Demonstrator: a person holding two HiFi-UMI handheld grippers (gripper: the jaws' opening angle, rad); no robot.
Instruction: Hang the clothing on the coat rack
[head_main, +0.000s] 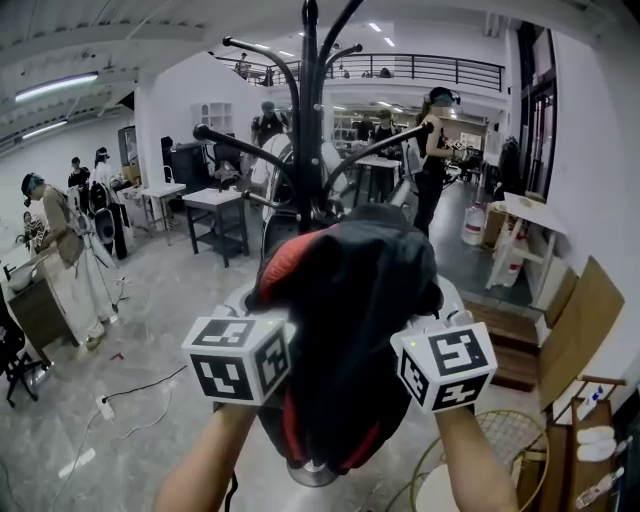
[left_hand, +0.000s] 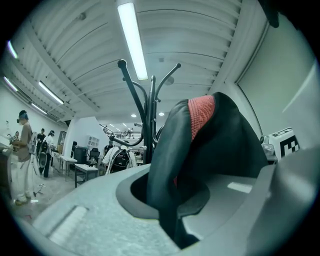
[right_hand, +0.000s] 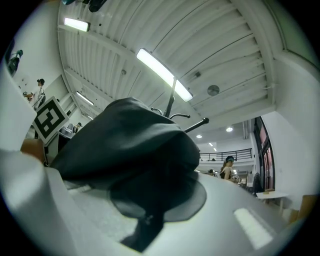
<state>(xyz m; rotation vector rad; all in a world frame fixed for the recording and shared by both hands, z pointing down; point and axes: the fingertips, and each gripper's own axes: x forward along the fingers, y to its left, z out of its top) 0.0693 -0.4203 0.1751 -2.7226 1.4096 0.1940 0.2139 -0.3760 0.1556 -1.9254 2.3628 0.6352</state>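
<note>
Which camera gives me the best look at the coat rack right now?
Head view: the coat rack shows its pole and curved arms just behind the jacket. Left gripper view shows only its upper arms beside the jacket; right gripper view shows only arm tips above the fabric.

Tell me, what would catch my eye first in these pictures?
A black garment with red lining fills the middle of the head view, lifted between the person's two hands. The left claw and the right claw each pinch a fold of it. Just behind it stands a black coat rack, its curved hooks spreading above the garment.
</note>
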